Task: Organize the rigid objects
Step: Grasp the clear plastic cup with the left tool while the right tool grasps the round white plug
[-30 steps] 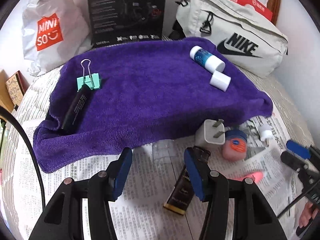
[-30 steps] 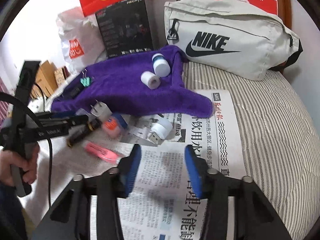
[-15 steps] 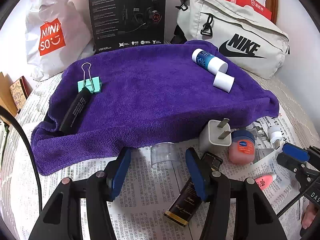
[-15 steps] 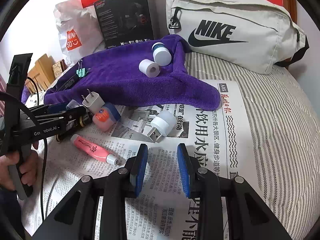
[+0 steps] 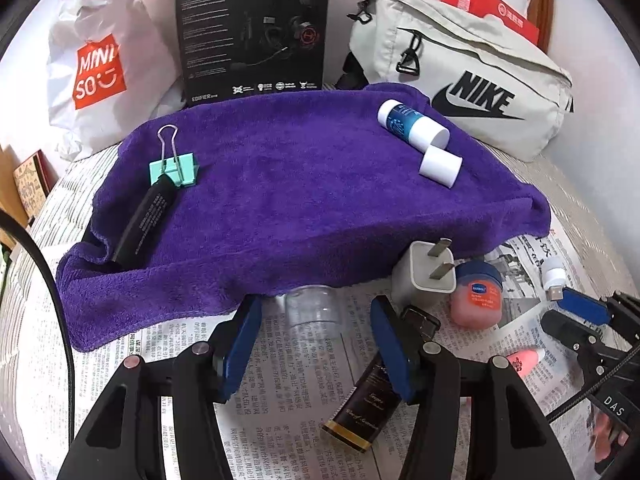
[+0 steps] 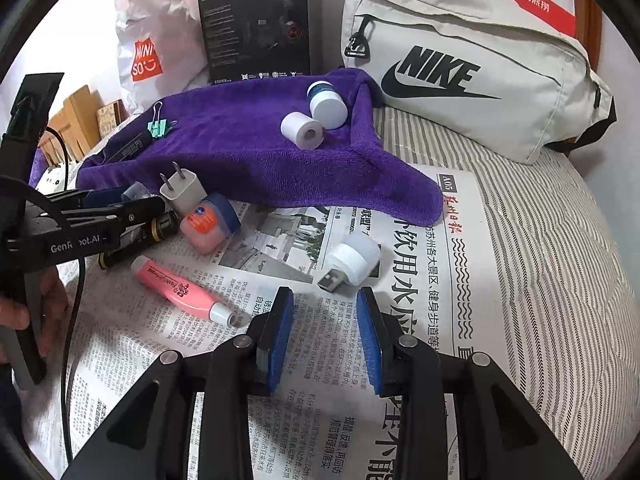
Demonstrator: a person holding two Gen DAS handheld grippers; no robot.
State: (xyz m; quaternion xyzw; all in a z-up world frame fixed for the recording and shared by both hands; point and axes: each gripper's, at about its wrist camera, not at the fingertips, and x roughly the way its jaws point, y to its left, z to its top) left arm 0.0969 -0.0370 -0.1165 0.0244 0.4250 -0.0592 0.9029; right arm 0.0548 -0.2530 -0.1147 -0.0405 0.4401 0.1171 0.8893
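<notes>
My left gripper [image 5: 316, 320] hovers open over the newspaper, with a clear plastic cap [image 5: 314, 308] standing loose between its fingertips, at the edge of the purple towel [image 5: 300, 200]. A white charger plug [image 5: 424, 276], a small pink jar [image 5: 476, 296] and a dark gold-ended tube [image 5: 368, 404] lie to its right. My right gripper [image 6: 326, 300] has a narrow gap and its jaws are opening, with nothing between them. A white USB light [image 6: 352, 258] lies just ahead of its tips. A pink tube [image 6: 176, 288] lies to its left.
On the towel lie a green binder clip [image 5: 174, 168], a black tube [image 5: 144, 216], a blue and white bottle [image 5: 412, 124] and a white cap [image 5: 440, 166]. A Nike bag [image 6: 460, 72], a black box [image 5: 252, 32] and a white shopping bag [image 5: 100, 68] line the back.
My right gripper's jaws have narrowed from wide apart, and the USB light now lies closer to its tips. The left gripper has hardly moved.
</notes>
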